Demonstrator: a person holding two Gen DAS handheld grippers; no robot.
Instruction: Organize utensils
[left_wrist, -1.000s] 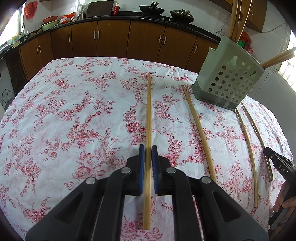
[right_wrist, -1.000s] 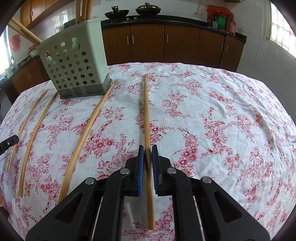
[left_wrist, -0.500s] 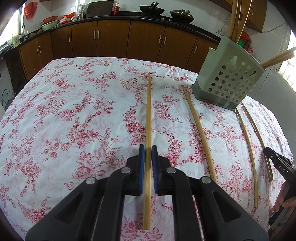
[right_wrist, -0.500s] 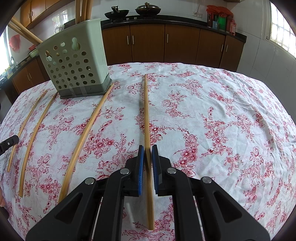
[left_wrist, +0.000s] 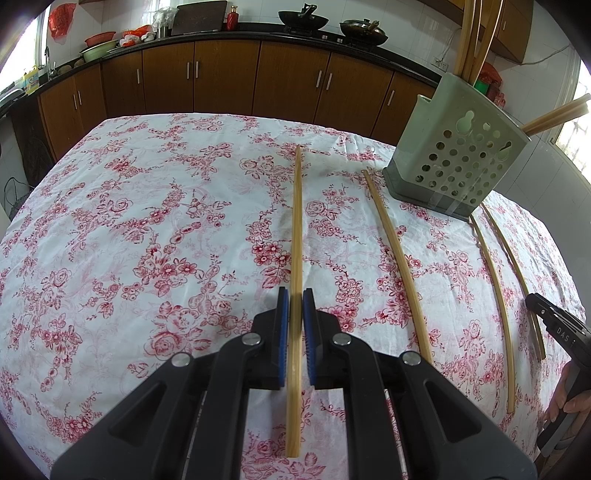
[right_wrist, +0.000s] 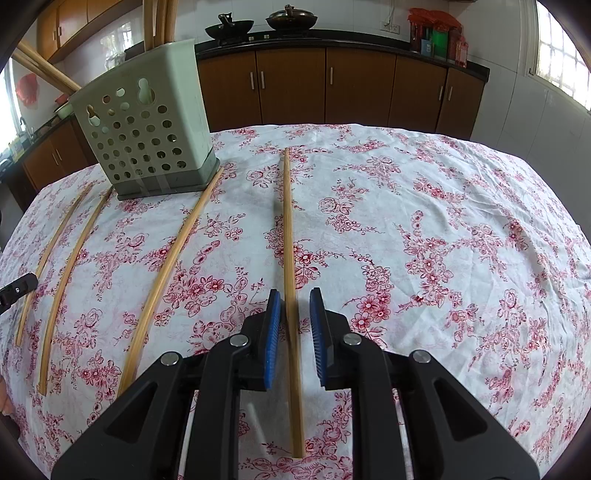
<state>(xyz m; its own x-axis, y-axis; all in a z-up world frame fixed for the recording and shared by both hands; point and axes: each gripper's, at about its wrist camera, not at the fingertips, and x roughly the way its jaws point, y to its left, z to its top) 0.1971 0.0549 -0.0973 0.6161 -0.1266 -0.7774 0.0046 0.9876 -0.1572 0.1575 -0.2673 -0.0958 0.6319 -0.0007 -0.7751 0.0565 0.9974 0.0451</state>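
Your left gripper (left_wrist: 295, 325) is pressed shut on a chopstick (left_wrist: 296, 236) running straight away from you across the flowered tablecloth (left_wrist: 147, 221). Your right gripper (right_wrist: 294, 325) is spread, its blue pads (right_wrist: 274, 332) clear of a second chopstick (right_wrist: 288, 236) lying between them on the cloth. Three loose chopsticks (right_wrist: 168, 266) lie between your two grippers. Beyond them, nearer the table's far edge, stands a green perforated holder (right_wrist: 147, 125) with chopsticks in it.

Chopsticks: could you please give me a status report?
Left gripper shut on pale wooden chopstick. Right gripper open, straddling second chopstick. Green perforated holder unobstructed.
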